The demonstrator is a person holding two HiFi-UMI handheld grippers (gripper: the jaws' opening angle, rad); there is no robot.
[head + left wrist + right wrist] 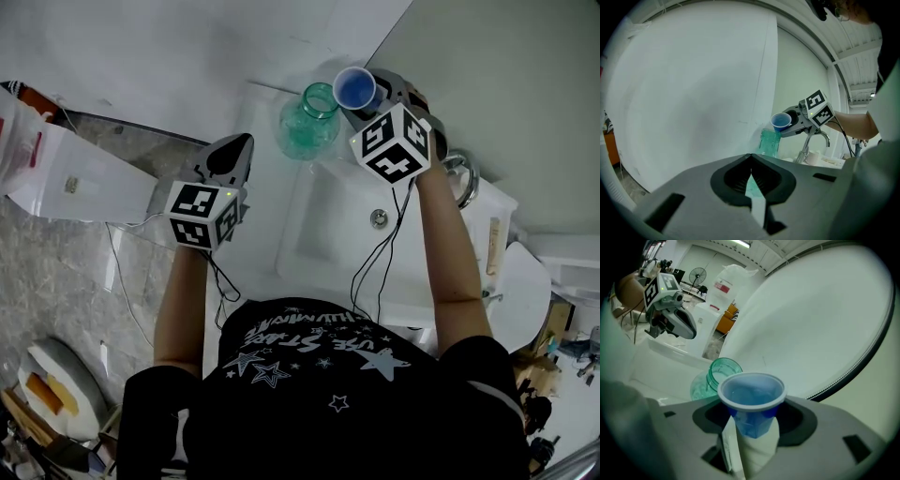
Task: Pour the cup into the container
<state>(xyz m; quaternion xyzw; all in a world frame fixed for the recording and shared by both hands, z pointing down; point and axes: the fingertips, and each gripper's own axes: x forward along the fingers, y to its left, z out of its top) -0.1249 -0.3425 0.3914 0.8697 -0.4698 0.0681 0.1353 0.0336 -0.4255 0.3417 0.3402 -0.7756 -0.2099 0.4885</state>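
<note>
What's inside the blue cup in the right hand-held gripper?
Inside the blue cup only its blue wall and floor show, nothing solid. Clear liquid cannot be ruled out. The right hand-held gripper covers its lower sides.

Head view steeply down over sink (328, 225); both gripper views close behind jaws; green jar (309, 122) in all.

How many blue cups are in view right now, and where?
1. The blue cup is gripped in the right claw, held close above the green jar by its mouth. No other shows, though one could be hidden out of frame.
</note>
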